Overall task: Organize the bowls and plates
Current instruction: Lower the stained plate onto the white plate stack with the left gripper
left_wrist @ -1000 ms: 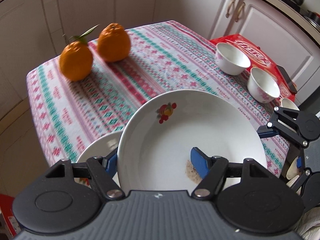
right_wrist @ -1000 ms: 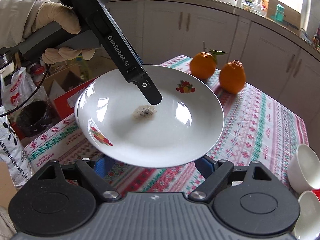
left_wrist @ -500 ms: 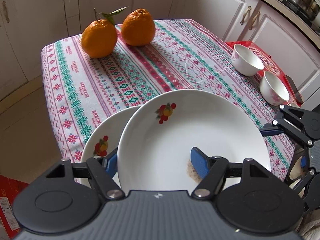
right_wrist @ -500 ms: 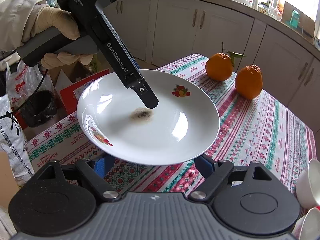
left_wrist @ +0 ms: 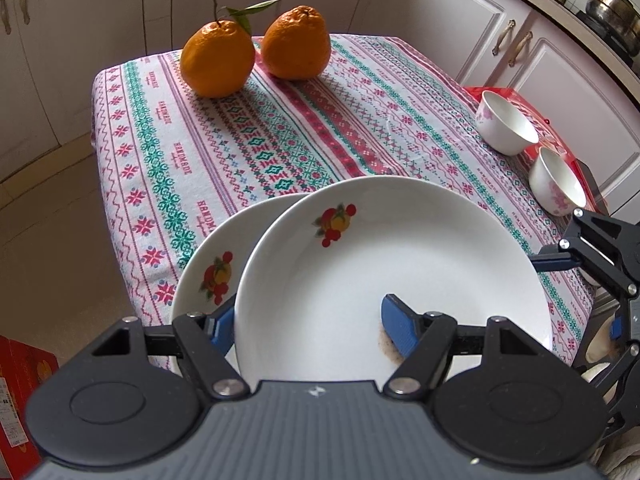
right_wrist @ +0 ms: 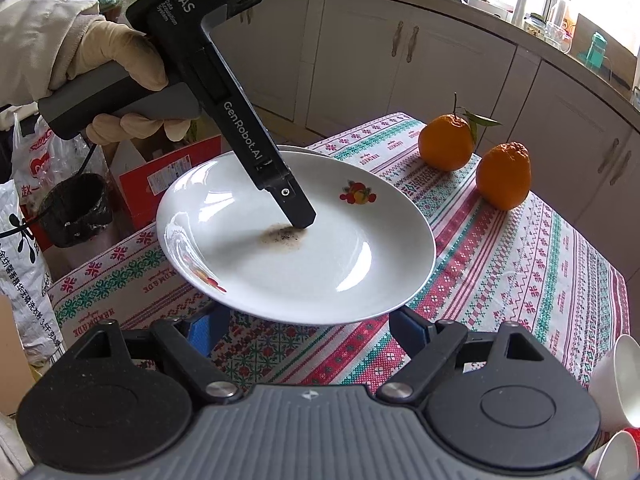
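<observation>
Left wrist view: the left hand-held gripper [left_wrist: 308, 326] pinches the near rim of a white ceramic plate with a fruit motif [left_wrist: 400, 264], one blue pad inside, one beneath. A second matching plate [left_wrist: 216, 264] lies under it, leftward. Tilted steeply down by a gloved hand [right_wrist: 116, 64]. The right hand-held gripper [right_wrist: 308, 328] is half open, empty, just below the plate's edge.
</observation>
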### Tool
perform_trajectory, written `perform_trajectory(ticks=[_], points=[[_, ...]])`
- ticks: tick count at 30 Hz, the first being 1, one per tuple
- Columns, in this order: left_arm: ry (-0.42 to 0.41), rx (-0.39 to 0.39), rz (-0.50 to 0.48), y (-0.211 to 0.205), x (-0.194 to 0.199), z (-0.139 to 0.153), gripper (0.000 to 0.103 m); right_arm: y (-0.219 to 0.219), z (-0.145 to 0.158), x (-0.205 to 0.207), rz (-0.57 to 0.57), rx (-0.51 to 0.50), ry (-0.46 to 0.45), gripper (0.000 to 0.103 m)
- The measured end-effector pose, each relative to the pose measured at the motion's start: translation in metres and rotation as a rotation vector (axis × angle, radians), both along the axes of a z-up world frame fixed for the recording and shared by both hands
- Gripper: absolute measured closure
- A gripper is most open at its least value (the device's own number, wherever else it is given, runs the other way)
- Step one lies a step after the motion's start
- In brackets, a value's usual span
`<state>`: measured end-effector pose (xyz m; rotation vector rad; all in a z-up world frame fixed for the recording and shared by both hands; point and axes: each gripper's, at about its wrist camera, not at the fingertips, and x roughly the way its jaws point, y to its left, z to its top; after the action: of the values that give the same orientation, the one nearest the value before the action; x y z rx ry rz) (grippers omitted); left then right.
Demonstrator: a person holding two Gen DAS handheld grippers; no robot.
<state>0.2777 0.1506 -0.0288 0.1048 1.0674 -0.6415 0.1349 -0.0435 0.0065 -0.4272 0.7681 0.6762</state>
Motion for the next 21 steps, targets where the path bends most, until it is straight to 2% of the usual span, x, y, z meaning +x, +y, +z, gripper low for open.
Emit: perform_trajectory(ticks=[21], points=[[0.026, 0.011, 0.031, 0.013, -0.003, -0.004, 0.031, 0.004, -0.003, 0.001, 0.025, 0.011, 0.006, 0.013]])
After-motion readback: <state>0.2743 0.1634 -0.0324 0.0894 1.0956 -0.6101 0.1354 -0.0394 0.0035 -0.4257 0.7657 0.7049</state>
